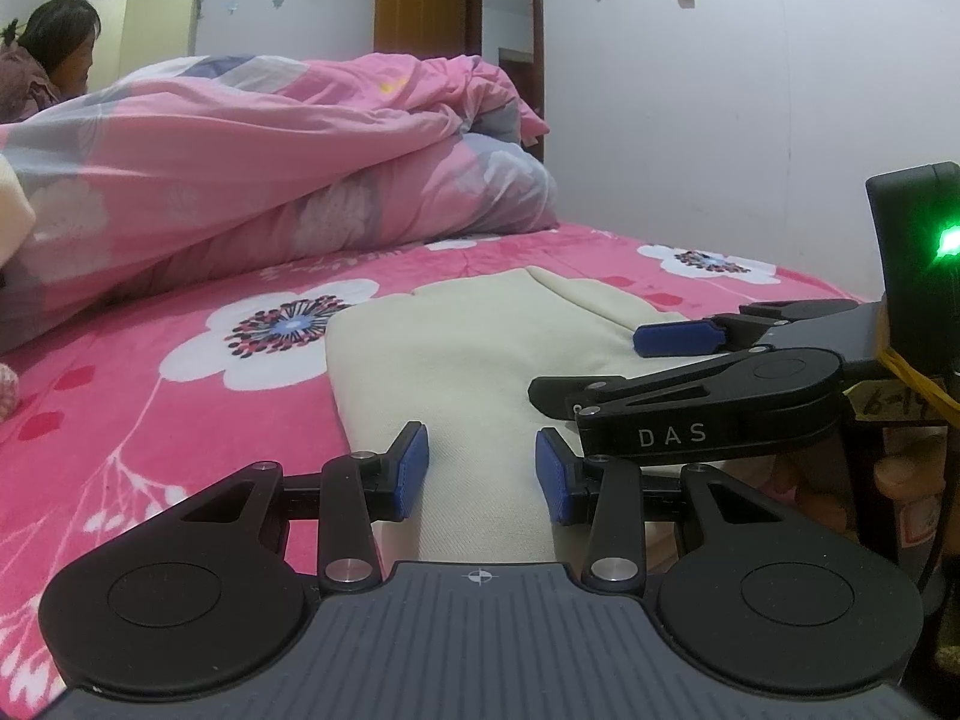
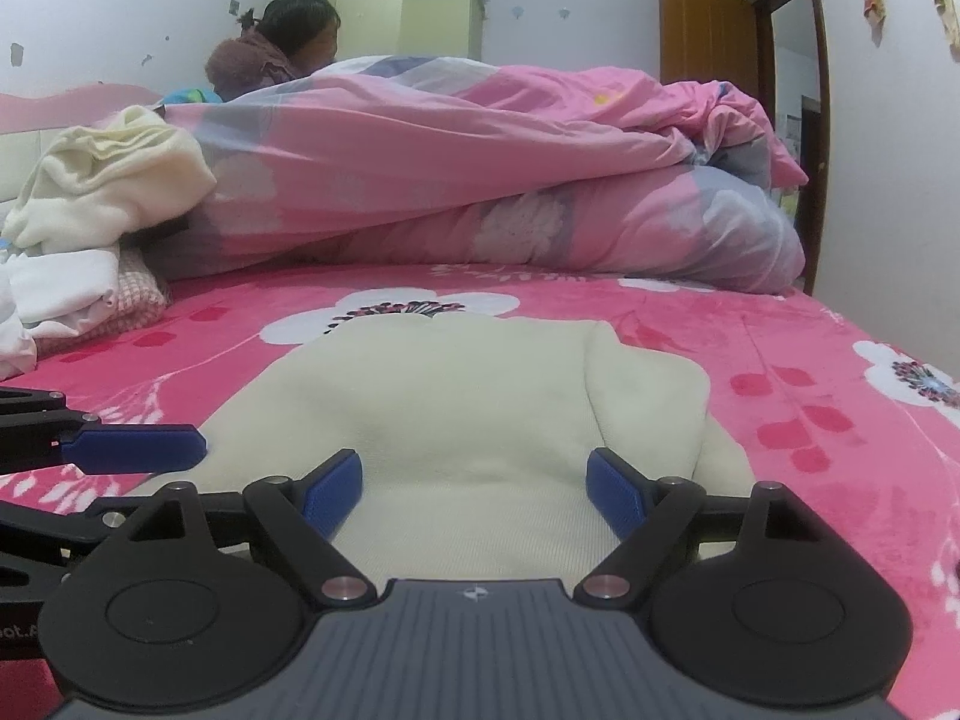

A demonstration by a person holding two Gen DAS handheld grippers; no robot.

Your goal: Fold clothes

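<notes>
Cream garment (image 2: 480, 420) lay flat, long axis running ahead of both grippers — right gripper (image 2: 474, 495) wide open over it, left gripper (image 1: 483, 474) part-open (neither gripping).

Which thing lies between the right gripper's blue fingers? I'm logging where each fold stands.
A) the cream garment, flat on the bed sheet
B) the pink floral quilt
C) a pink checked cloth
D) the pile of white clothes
A: the cream garment lies flat on the pink floral bed sheet, and the right gripper stands over its near end with jaws wide, pads clear of the cloth.
</notes>
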